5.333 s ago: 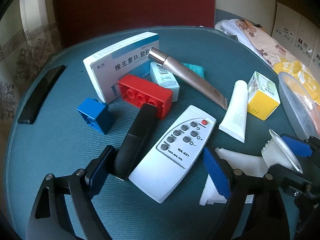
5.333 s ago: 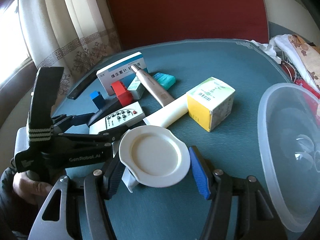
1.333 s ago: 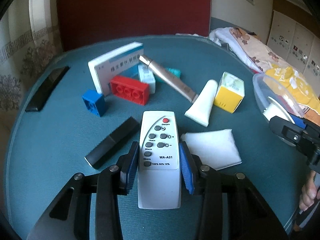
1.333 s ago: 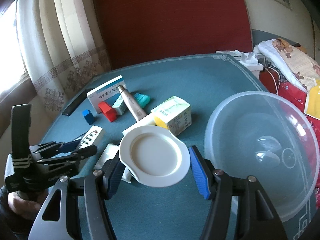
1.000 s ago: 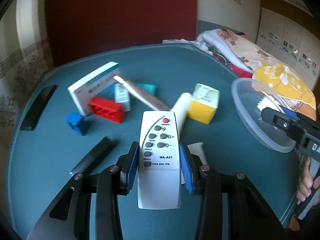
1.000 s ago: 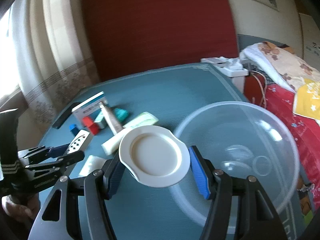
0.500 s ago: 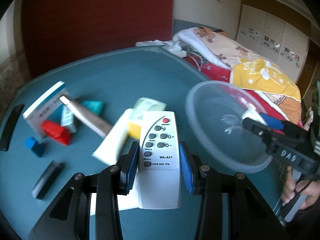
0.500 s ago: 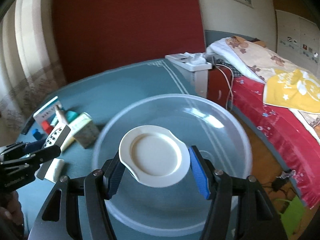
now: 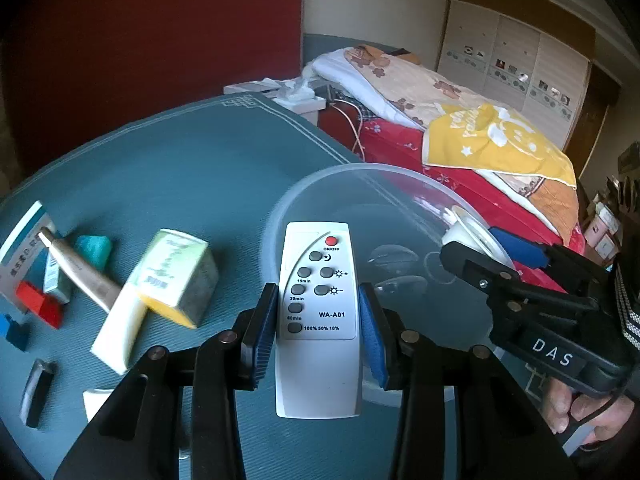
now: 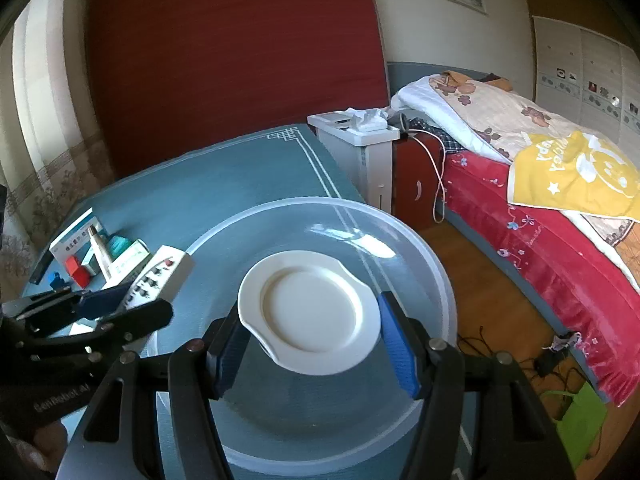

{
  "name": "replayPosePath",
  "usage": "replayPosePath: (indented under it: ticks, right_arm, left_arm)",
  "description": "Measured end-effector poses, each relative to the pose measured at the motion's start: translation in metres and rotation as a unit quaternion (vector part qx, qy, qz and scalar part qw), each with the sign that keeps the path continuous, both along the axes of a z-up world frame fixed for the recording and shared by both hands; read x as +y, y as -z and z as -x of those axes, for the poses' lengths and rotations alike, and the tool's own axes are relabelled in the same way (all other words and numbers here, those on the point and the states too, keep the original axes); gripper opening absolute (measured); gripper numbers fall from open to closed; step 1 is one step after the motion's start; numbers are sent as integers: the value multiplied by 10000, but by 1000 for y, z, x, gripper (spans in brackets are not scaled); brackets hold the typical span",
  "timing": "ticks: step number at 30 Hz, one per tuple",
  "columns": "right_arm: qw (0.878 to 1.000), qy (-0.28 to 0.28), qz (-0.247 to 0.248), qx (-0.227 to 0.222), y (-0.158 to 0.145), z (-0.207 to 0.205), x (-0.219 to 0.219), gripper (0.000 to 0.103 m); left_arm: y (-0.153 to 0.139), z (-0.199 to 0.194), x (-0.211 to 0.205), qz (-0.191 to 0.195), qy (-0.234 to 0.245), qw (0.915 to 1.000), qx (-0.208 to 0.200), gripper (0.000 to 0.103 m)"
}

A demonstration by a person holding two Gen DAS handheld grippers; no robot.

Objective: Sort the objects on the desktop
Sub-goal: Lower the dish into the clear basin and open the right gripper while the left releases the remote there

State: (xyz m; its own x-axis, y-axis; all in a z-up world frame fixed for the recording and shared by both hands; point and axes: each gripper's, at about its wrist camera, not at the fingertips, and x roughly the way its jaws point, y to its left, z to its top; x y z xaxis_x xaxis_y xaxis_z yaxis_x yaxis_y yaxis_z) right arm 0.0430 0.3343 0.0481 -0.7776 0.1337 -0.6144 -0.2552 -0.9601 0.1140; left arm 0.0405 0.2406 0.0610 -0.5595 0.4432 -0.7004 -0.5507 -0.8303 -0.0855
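My left gripper (image 9: 318, 334) is shut on a white remote control (image 9: 318, 320) and holds it in the air at the near left rim of a clear plastic bowl (image 9: 320, 184). My right gripper (image 10: 310, 338) is shut on a small white dish (image 10: 308, 312) and holds it over the middle of the bowl (image 10: 420, 248). The right gripper with the dish also shows in the left wrist view (image 9: 486, 240), over the bowl's right side. The left gripper with the remote shows in the right wrist view (image 10: 132, 292), left of the bowl.
On the blue table (image 9: 180, 168), left of the bowl, lie a yellow-green box (image 9: 176, 280), a white tube (image 9: 120, 332), a tan tube (image 9: 80, 276), a red brick (image 9: 40, 308), a blue brick (image 9: 12, 332) and a black bar (image 9: 36, 392). A bed (image 10: 560, 208) stands to the right.
Both grippers have moved right from the cluttered part of the table to the bowl, carrying the remote and the dish. The dish now hangs over the bowl's middle.
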Motion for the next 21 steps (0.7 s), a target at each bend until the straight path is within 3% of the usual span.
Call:
replayPosePath:
  ticks: [5,9,11,21]
  right_arm:
    - [10000,64,35,-35,0,-2,3,67]
    - [9995,201,203,-137,5,-1,10,72]
    - [9993,268,254,-76,5,-3,12,80]
    - [9994,37,333,48,5,-5,2,80]
  left_arm:
    - [3,0,14,34,142,9999,-76,43]
    - [6,3,5,-5,85,9997,-210,74]
    - [5,5,-2,-71,-60,9998,-163,76]
    - [2,6,-33,-74,-588,9982,-20,76]
